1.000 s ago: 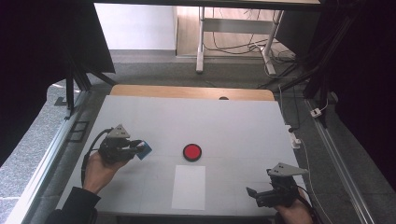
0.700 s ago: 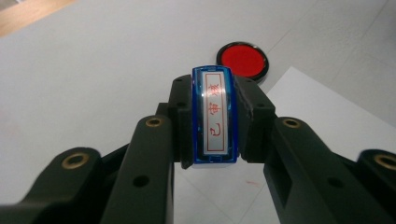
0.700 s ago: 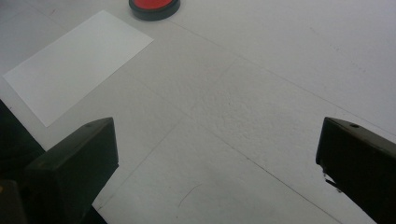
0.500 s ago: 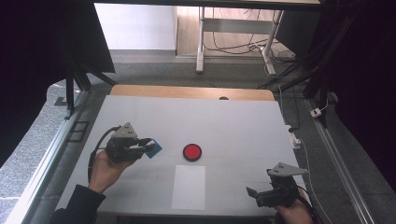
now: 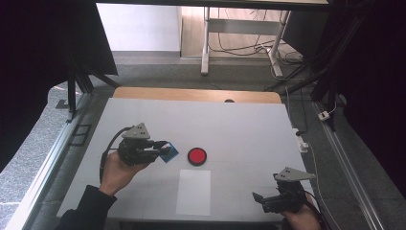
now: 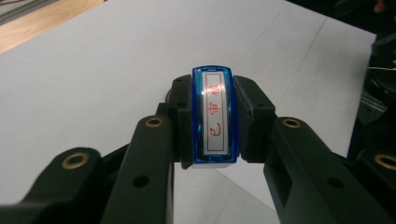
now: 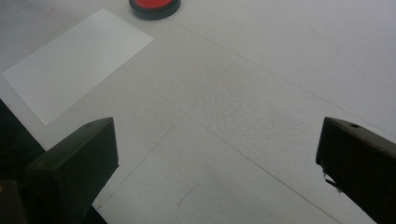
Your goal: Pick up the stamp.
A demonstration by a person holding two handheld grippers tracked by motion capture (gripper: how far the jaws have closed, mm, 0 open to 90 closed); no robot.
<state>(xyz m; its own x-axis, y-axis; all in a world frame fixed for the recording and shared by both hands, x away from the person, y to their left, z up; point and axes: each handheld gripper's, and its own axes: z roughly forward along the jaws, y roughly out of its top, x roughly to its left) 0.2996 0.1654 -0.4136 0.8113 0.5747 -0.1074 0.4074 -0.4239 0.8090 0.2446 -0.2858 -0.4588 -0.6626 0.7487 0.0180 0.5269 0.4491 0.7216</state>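
Observation:
My left gripper point(image 5: 164, 150) is shut on a small blue stamp point(image 5: 169, 153), held above the table just left of the round red ink pad point(image 5: 197, 155). In the left gripper view the stamp point(image 6: 212, 116) sits upright between the pads point(image 6: 250, 116), its clear face showing red characters in a red frame. A white sheet of paper point(image 5: 193, 191) lies in front of the ink pad. My right gripper point(image 5: 258, 199) rests at the table's front right, open with nothing between its fingers. The right gripper view shows the sheet point(image 7: 74, 60) and the ink pad point(image 7: 155, 5) farther off.
The grey tabletop point(image 5: 239, 120) has a wooden strip point(image 5: 191, 94) along its far edge. A white plug and cable point(image 5: 301, 141) lie at the right edge. Metal rails run along both sides, with a desk frame and cables on the floor beyond.
My left gripper has carried the blue stamp to the right and a little upward, closer to the red ink pad. The right gripper has stayed where it was.

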